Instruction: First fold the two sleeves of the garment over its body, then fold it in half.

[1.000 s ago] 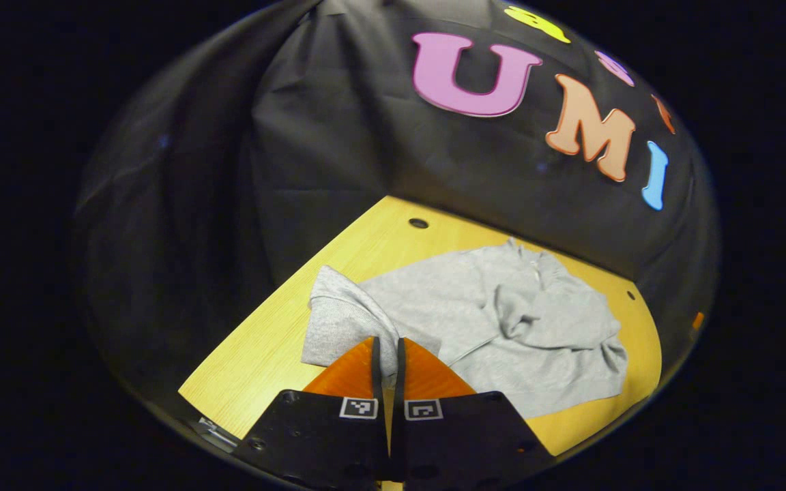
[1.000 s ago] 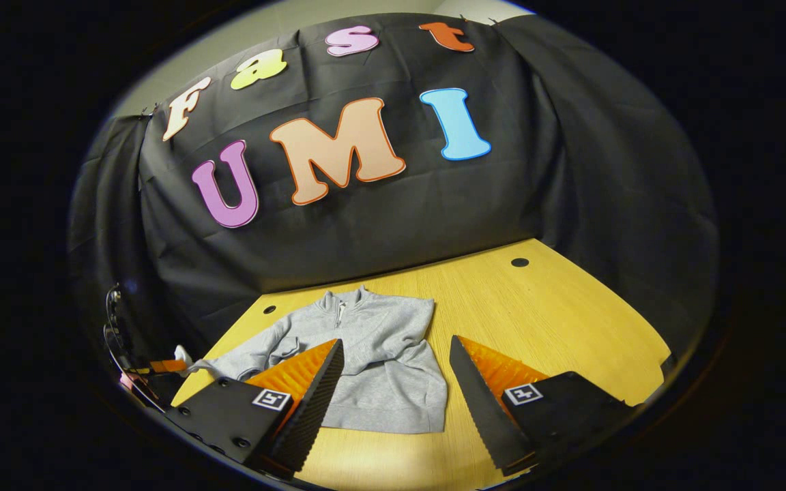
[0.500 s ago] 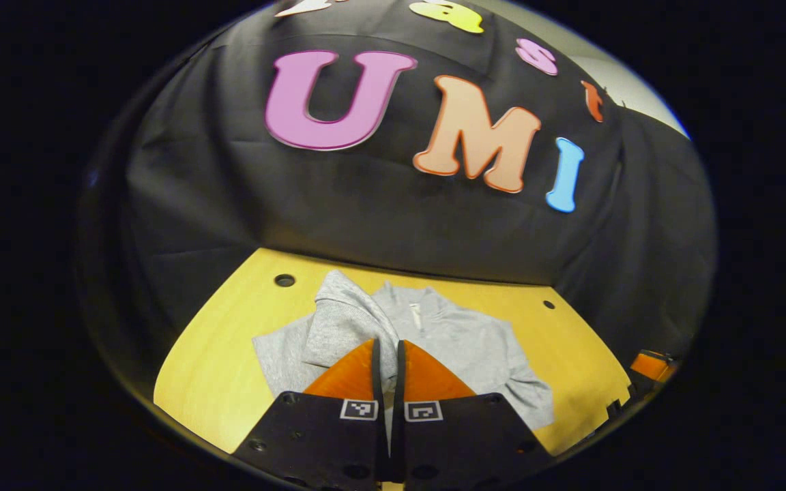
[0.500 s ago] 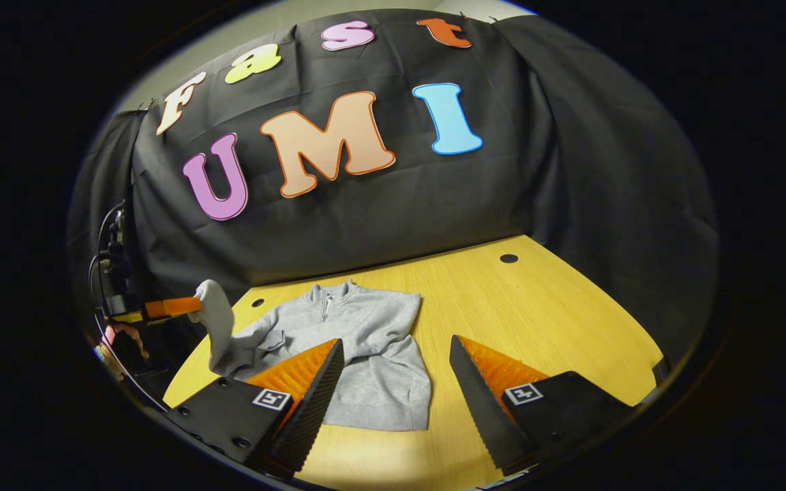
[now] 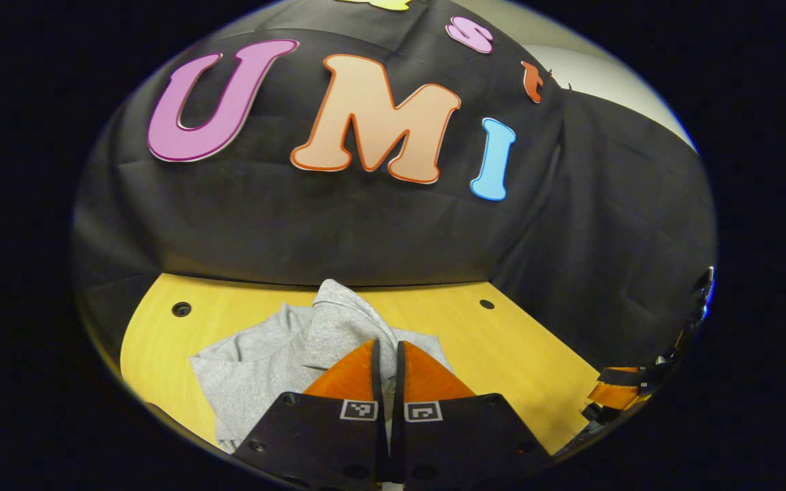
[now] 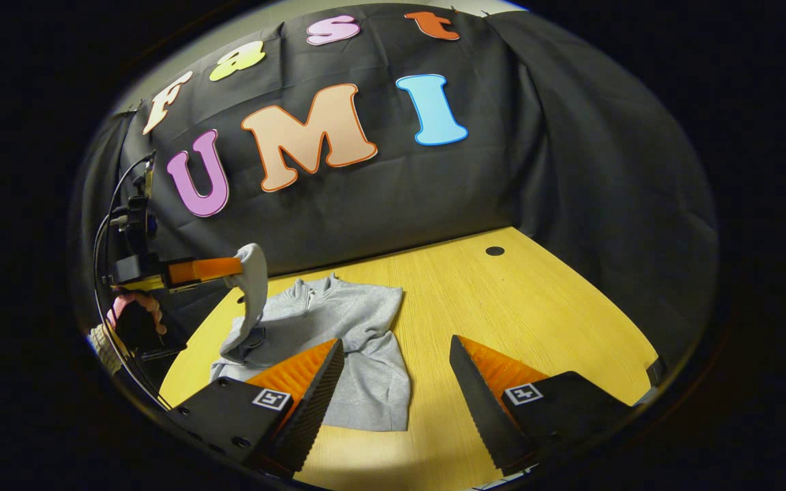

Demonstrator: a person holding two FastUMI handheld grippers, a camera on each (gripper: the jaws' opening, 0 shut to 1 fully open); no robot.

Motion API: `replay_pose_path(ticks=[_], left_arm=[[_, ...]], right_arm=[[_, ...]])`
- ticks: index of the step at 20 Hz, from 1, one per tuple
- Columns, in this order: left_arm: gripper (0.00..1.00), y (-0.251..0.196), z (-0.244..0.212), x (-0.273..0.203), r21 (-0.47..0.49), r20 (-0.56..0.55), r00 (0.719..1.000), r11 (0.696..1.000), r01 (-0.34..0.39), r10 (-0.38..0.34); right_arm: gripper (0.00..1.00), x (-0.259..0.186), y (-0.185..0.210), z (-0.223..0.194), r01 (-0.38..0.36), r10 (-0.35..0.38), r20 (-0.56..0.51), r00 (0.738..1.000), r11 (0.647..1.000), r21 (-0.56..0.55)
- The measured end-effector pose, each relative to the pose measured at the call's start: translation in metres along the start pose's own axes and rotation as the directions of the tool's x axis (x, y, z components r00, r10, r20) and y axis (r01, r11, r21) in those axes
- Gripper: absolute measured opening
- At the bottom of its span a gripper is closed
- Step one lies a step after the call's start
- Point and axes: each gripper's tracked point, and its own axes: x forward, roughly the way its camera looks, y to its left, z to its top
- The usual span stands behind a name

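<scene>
Sleeve cuff (image 5: 345, 320) hidden between left gripper (image 5: 387, 354) fingers.

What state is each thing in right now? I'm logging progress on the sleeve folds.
Left gripper: shut on the sleeve, held up above the table.
Right gripper: open, holding nothing, over the table's near part.
Sleeve: lifted, hanging from the left gripper, not yet laid over the body.
Garment: lying on the table, its other sleeve already across the body, not yet folded in half.
Table: bears the garment.
</scene>
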Motion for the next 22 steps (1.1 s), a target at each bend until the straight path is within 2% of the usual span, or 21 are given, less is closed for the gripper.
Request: replay_pose_path(ticks=[3, 8, 12, 17, 18, 19, 20, 22], left_arm=[[0.00, -0.026, -0.003, 0.033, 0.009, -0.017, 0.999, 0.999, 0.047, -0.047], [0.00, -0.053, -0.023, 0.090, 0.025, -0.067, 0.994, 0.996, 0.089, -0.087], [0.00, -0.050, -0.051, 0.130, 0.015, -0.119, 0.990, 0.997, 0.079, -0.076], [0.00, -0.035, -0.083, 0.163, 0.006, -0.175, 0.984, 0.999, 0.033, -0.031], [0.01, -0.035, -0.090, 0.166, -0.003, -0.185, 0.982, 1.000, 0.031, -0.031], [0.06, -0.038, -0.095, 0.170, -0.010, -0.198, 0.980, 0.999, 0.034, -0.036], [0.04, -0.040, -0.099, 0.171, -0.016, -0.206, 0.977, 0.999, 0.041, -0.044], [0.12, -0.051, -0.101, 0.178, -0.024, -0.205, 0.975, 0.997, 0.078, -0.081]], right_arm=[[0.98, 0.008, -0.005, 0.002, 0.001, -0.001, -0.010, 1.000, 1.000, 0.002], [0.98, 0.019, -0.012, 0.000, 0.008, -0.008, -0.034, 0.999, 1.000, 0.001], [0.98, 0.021, -0.013, -0.004, 0.009, -0.008, -0.055, 0.998, 1.000, 0.004], [0.98, 0.027, -0.012, -0.008, 0.015, -0.015, -0.074, 0.997, 1.000, -0.007], [0.98, 0.028, -0.011, -0.009, 0.014, -0.015, -0.079, 0.997, 1.000, -0.009], [0.98, 0.028, -0.011, -0.012, 0.014, -0.015, -0.084, 0.996, 1.000, -0.011], [0.98, 0.029, -0.011, -0.014, 0.013, -0.014, -0.091, 0.996, 1.000, -0.014], [0.98, 0.030, -0.009, -0.017, 0.011, -0.014, -0.104, 0.995, 1.000, -0.022]])
